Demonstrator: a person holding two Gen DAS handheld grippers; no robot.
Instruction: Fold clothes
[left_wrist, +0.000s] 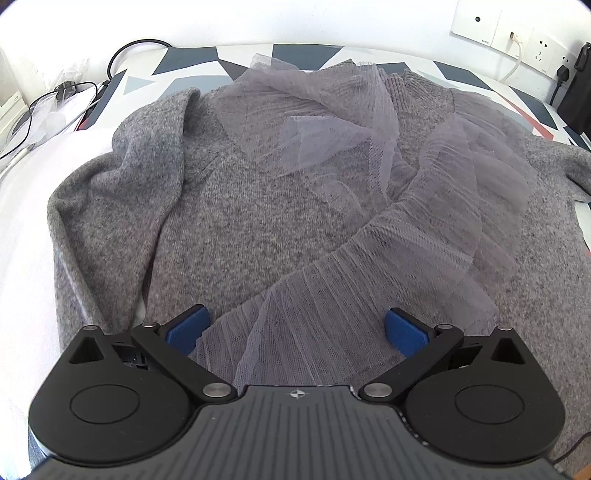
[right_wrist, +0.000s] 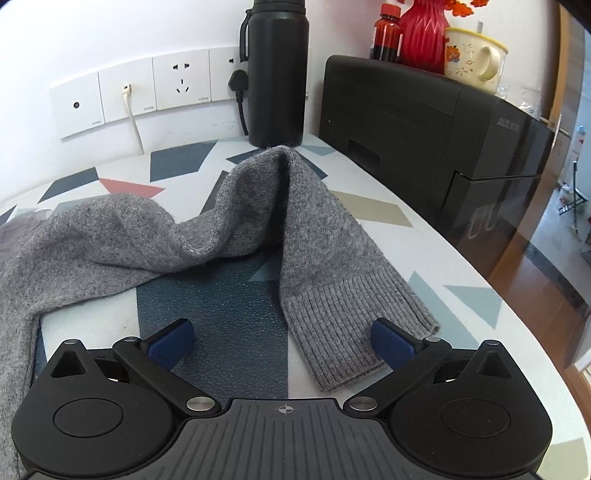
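A grey knit sweater (left_wrist: 240, 221) with lilac tulle ruffles (left_wrist: 369, 251) lies spread on the patterned table. My left gripper (left_wrist: 295, 328) is open just above its near part, with the tulle between the blue pads (left_wrist: 188, 326). In the right wrist view one grey sleeve (right_wrist: 258, 210) arches up in a hump, and its ribbed cuff (right_wrist: 343, 325) lies flat on the table. My right gripper (right_wrist: 282, 341) is open and empty, low over the table, with the cuff between its pads, against the right one (right_wrist: 391, 341).
A black printer (right_wrist: 424, 129) stands at the table's right, with a red vase (right_wrist: 421, 33), a brown bottle (right_wrist: 386, 31) and a mug (right_wrist: 472, 55) on top. A black flask (right_wrist: 277, 74) stands by the wall sockets (right_wrist: 181, 81). Cables and plastic bags (left_wrist: 55, 107) lie far left.
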